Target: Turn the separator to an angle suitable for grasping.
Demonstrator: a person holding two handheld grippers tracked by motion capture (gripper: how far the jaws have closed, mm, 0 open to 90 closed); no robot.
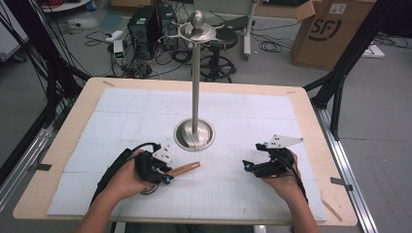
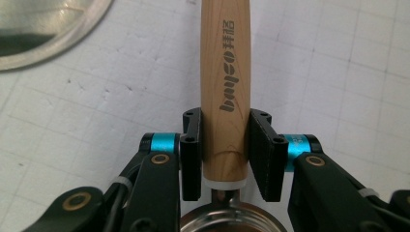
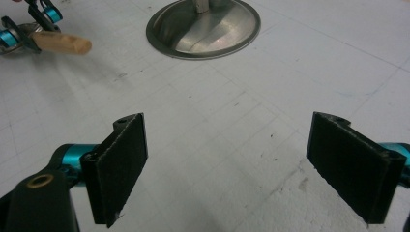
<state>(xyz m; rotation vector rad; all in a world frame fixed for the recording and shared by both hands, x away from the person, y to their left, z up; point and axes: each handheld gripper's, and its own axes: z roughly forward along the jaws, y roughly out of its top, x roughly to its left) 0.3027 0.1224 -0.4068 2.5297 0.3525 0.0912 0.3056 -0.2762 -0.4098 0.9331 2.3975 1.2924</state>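
Observation:
A utensil with a wooden handle (image 1: 184,169) lies low over the white gridded mat, left of centre. My left gripper (image 1: 165,175) is shut on that wooden handle (image 2: 225,92); the jaws pinch it near its base, where a white collar and a metal rim (image 2: 227,220) show. The handle's free end (image 3: 63,42) points toward the steel stand's round base (image 1: 194,134). My right gripper (image 1: 248,166) rests at the right of the mat, its jaws wide apart with nothing between the pads (image 3: 121,164).
A tall steel stand (image 1: 195,73) with a ringed top and ball finial rises from the mat's centre; its base dish (image 3: 205,29) lies ahead of the right gripper. The wooden table edge (image 1: 311,121) frames the mat. Computers, cables and a cardboard box sit on the floor beyond.

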